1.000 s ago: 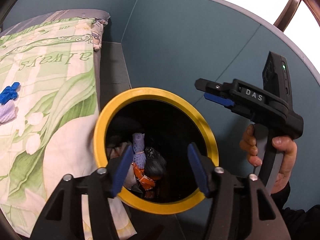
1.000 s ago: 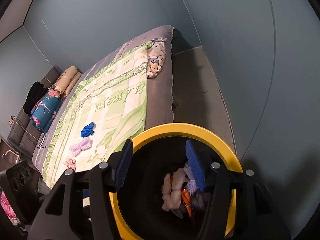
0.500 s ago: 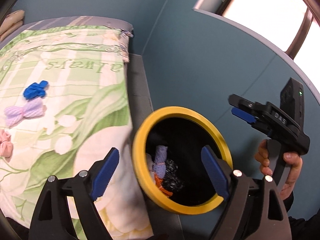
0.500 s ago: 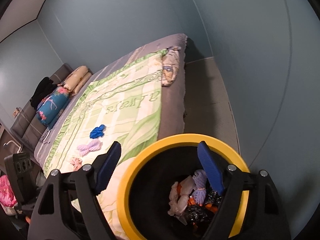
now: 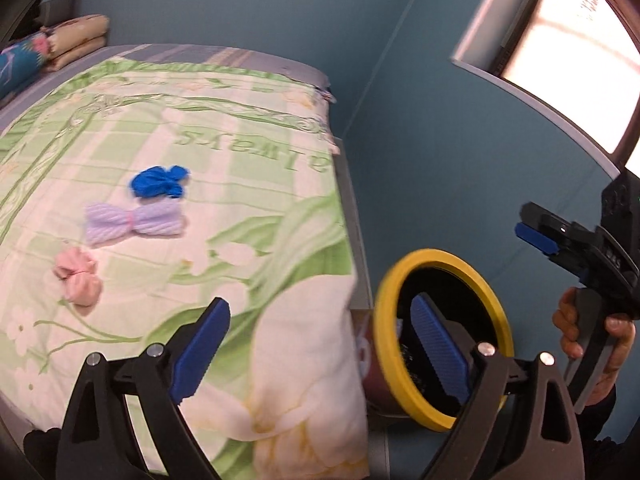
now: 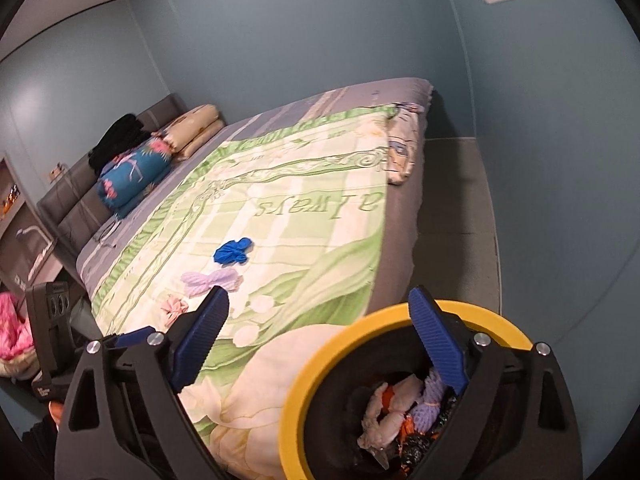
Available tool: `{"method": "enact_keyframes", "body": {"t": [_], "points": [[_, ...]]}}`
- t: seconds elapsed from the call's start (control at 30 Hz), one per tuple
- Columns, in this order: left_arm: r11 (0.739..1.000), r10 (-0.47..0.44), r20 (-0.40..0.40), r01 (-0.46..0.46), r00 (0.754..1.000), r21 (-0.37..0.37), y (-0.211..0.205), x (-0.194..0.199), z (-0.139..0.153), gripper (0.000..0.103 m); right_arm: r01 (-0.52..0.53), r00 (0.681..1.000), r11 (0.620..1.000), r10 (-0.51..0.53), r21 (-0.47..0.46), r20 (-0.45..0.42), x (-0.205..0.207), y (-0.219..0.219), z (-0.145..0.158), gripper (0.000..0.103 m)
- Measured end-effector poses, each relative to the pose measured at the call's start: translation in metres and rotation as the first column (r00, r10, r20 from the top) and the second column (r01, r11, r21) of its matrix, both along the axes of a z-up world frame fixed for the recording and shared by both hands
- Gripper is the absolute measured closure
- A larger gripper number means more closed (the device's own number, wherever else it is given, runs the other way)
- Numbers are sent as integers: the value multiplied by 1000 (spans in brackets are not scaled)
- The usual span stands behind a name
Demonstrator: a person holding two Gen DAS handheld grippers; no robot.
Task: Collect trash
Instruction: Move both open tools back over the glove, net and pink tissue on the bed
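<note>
In the left wrist view the left gripper fills the bottom of the frame. Its jaws have just been opening and now stand wide, with nothing between the blue pads. Behind them a bed spreads across the left and centre, covered by a green and cream quilt.

Three yarn bundles lie on the quilt in the left half of the frame: a blue bundle uppermost, a lilac bundle just below it, and a pink bundle lower left of that. They sit close together but apart.

A bin with a yellow rim stands at lower right, beside the corner of the bed. Its mouth is tilted toward the camera and dark inside.

At the right edge a hand holds the right gripper, seen from the side.

In the right wrist view the right gripper is at the bottom. Its jaws too have just been opening and are wide apart, holding nothing. The bin is at lower right, partly behind the right pad. Inside lie white, lilac, orange and black scraps.

The blue, lilac and pink bundles lie on the quilt at centre left, above the left pad. Pillows are stacked at the bed's far end, upper left.
</note>
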State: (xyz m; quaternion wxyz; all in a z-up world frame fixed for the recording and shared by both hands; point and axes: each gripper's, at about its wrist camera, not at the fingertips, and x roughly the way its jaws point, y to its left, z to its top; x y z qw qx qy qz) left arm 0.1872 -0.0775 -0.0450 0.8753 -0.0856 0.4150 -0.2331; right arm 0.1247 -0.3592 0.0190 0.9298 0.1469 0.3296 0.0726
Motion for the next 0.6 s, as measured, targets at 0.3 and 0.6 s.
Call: {"method": "enact_keyframes", "body": {"t": [0.3,0.6], "points": [[992,125,-4,-125,992,14,58,13,-4,14,-110,994,992,110,-64,-6,28,49,4,14],[972,229,-49,-226,972,57,110,32,-29,14,-212,977,963,209,-166,-40,75,101,-5,12]]}}
